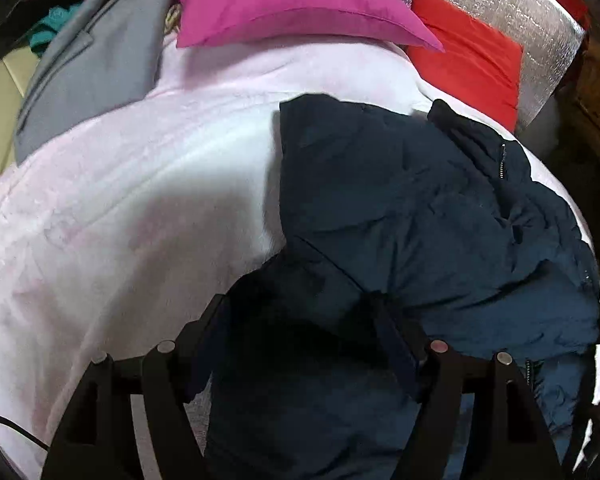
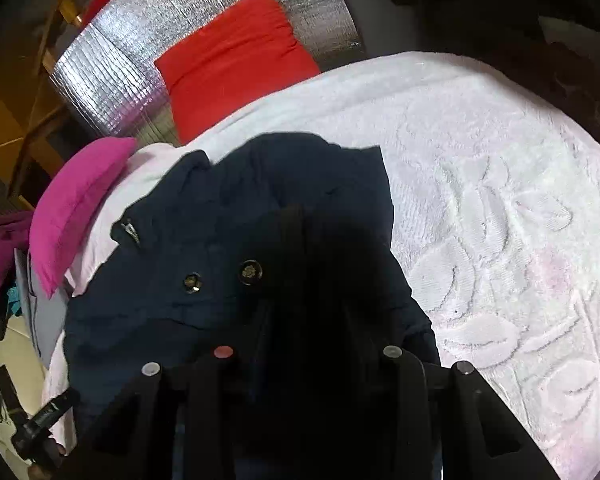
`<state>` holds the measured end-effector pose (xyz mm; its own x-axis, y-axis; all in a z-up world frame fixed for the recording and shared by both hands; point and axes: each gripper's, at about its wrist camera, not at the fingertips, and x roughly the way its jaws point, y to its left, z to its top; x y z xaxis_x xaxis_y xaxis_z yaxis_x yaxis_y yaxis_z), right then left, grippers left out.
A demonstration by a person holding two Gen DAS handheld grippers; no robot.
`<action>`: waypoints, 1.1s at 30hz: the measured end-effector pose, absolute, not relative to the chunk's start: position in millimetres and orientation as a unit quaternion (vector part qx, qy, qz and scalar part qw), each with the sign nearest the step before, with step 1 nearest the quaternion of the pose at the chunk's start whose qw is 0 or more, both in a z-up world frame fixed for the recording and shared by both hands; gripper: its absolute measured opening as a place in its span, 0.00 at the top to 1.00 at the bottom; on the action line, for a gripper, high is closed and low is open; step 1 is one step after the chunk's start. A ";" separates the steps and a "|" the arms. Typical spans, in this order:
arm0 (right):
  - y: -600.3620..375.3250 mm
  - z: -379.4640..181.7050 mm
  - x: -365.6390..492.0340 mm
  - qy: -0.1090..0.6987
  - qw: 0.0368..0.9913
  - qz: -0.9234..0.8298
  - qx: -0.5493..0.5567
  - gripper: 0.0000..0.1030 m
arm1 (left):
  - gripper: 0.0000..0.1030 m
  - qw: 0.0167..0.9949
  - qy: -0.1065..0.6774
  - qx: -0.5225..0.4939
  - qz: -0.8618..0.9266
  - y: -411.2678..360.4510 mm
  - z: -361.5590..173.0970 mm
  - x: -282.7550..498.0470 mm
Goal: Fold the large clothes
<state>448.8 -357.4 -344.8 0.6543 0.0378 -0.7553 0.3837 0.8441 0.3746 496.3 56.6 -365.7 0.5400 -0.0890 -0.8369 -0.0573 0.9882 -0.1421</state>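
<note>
Looked like somebody's bedroom at home: a bed under a pale pink blanket (image 2: 500, 208), magenta pillow (image 1: 284, 4) and red pillow (image 2: 236, 60) at the head, silver foil padding (image 2: 112, 68) behind, spare clothes (image 1: 88, 68) piled alongside.

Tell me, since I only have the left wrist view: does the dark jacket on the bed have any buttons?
Observer: Yes. The right wrist view shows two round buttons on the jacket.
Operator: Is the right gripper holding it?
Observer: The right gripper is buried in dark jacket fabric; I cannot tell if it grips.
Operator: What lies beyond the jacket on that side?
Observer: The blanket, with a raised leaf pattern.
</note>
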 end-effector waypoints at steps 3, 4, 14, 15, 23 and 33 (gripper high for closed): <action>-359.1 -324.1 435.8 0.375 0.880 -0.079 0.281 0.64 | 0.28 0.885 0.461 -0.067 -0.012 52.4 -350.3 487.3; -360.5 -315.3 429.6 0.368 0.882 -0.073 0.286 0.58 | 0.28 0.886 0.458 -0.068 -0.014 52.1 -347.0 485.0; -354.6 -266.1 302.3 0.297 0.917 -0.042 0.264 0.35 | 0.22 0.931 0.361 -0.031 -0.046 67.3 -283.4 385.6; -354.1 -264.3 281.8 0.287 0.919 -0.039 0.266 0.32 | 0.20 0.935 0.352 -0.024 -0.046 72.7 -280.3 365.0; -345.5 -294.9 153.6 0.318 0.902 -0.002 0.291 0.28 | 0.19 0.913 0.396 -0.069 -0.064 112.9 -293.0 257.5; -331.0 -356.4 132.9 0.392 0.874 -0.037 0.284 0.28 | 0.20 0.844 0.498 -0.190 -0.057 157.0 -351.0 214.4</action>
